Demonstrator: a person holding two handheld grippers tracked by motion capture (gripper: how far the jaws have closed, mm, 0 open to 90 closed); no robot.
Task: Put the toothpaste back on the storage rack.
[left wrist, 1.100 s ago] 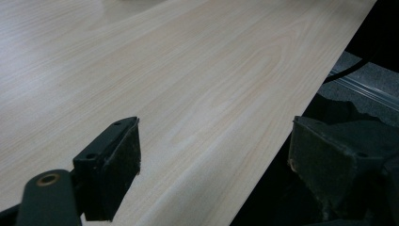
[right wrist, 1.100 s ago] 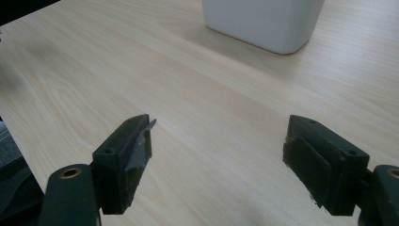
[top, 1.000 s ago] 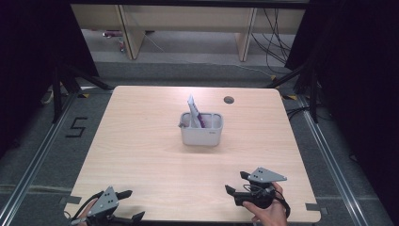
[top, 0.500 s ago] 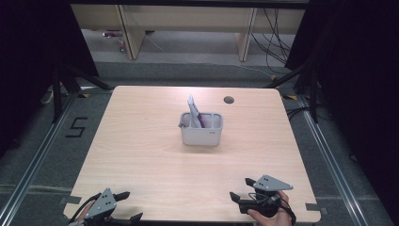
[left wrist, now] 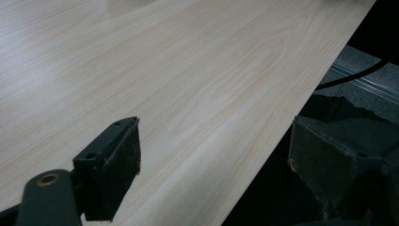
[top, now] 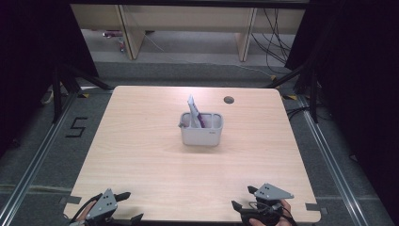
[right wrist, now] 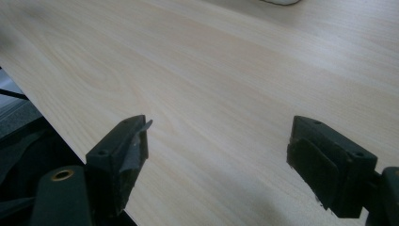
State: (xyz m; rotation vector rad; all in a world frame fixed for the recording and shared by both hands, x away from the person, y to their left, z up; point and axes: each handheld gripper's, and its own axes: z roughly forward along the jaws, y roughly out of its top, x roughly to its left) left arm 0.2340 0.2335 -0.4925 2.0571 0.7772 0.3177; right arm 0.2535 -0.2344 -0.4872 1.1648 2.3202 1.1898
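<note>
Nearest the person, the left tool (top: 126,207) sits at the near left corner of the pale wood-grain bench (top: 141,160), and the right tool (top: 243,198) at the near right corner, each topped by a grey three-cornered plate. The left gripper view adds what the high view cannot: the left tool (left wrist: 214,165) is released, its jaws wide apart with nothing between them, one over the bench top (left wrist: 164,70) and the other past the bench edge over dark floor. The right gripper view likewise shows the right tool (right wrist: 219,155) released and holding nothing, both pads above bare wood (right wrist: 226,70), close to the bench's near edge.

Farther off, the small light grey plastic bin (top: 201,128) stands upright near the middle of the bench, well apart from both tools. It appears split into compartments; a pale flat packet with a purple part (top: 194,112) leans up out of its left side, tilted. Only the high view shows the bin whole; the right gripper view catches a pale sliver of it (right wrist: 281,2) at its top edge.

Beyond the bin, toward its right, a round dark hole (top: 228,100) lies near the bench's far edge. Behind the bench stand light wooden furniture legs (top: 128,33) and loose black cables (top: 273,42) on grey floor, and left of the bench the floor carries a black marking like a 5 (top: 76,127).
</note>
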